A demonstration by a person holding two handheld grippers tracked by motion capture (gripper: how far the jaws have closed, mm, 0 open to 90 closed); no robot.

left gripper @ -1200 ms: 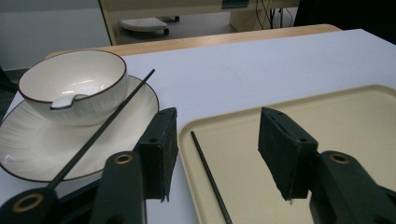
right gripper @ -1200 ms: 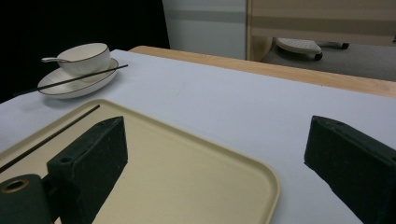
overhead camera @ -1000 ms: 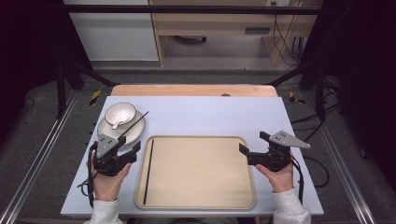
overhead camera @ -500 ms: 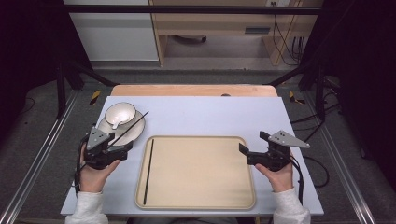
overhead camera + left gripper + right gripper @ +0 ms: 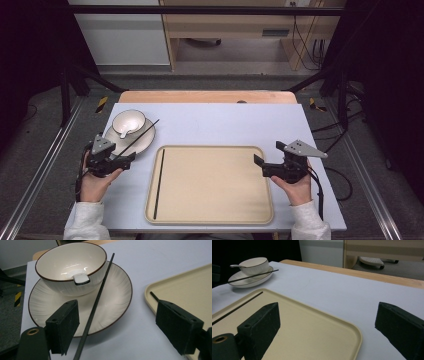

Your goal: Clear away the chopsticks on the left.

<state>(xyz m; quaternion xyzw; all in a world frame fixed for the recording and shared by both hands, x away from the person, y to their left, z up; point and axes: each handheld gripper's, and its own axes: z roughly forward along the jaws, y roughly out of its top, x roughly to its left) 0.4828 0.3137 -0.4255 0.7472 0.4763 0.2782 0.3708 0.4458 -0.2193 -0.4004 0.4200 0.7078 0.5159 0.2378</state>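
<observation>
1. Tray is our landmark: a beige tray at the middle of the table, with one black chopstick lying inside along its left edge.
2. Left of the tray's far left corner we see a plate carrying a bowl, with a spoon in the bowl.
3. A second chopstick leans across the plate and against the bowl's rim, its long axis running from the near left up to the far right.
4. Our left gripper sits just left of the tray with jaws spread wide, holding nothing; the leaning chopstick's near end lies between them.
5. Our right gripper rests at the tray's right edge, jaws likewise apart and empty, well away from the plate.
6. We judge the left hand nearer for taking that chopstick.
</observation>
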